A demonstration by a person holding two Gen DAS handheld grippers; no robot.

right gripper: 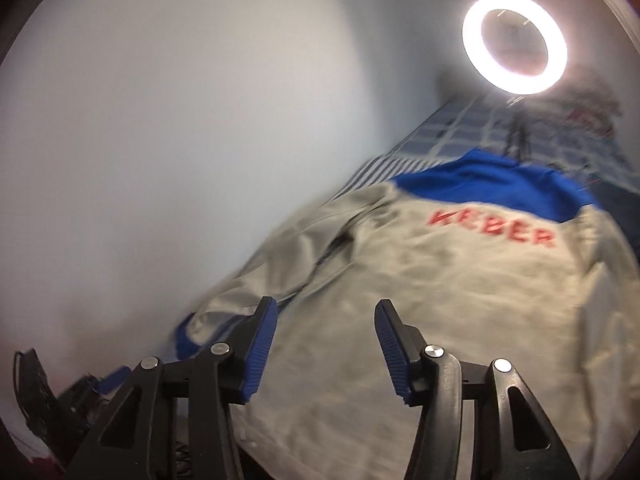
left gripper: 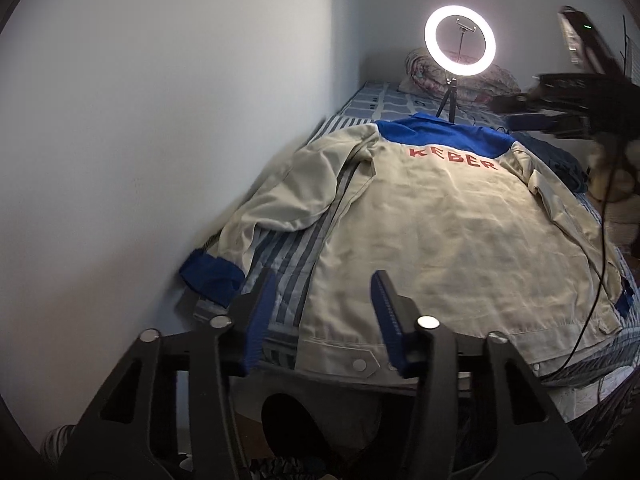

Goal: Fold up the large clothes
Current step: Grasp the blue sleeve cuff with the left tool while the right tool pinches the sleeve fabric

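Your left gripper (left gripper: pixel 324 292) sits nearest, angled down over the jacket's near hem, blue pads (left gripper: pixel 260 320) partly apart, nothing between them, not touching cloth as far as you can tell. Beige jacket (left gripper: pixel 440 232) lies back-up, spread flat on the striped bed (left gripper: pixel 288 256), blue yoke and collar at the far end, red letters across the upper back. One sleeve (left gripper: pixel 280 208) runs along the wall side, its blue cuff (left gripper: pixel 210 276) near the bed's edge just left of your left gripper. Snap buttons show on the hem band under the pads.

Your right gripper (right gripper: pixel 324 336) also tilts down over the jacket's lower back, view blurred, jaws partly apart, holding nothing. From the left wrist view it appears blurred at upper right (left gripper: pixel 560 108), above the bed.

Ring light (left gripper: pixel 460 40) on a small tripod stands beyond the collar, pillows (left gripper: pixel 500 80) behind it. Black cable (left gripper: pixel 600 248) crosses the jacket's right side.
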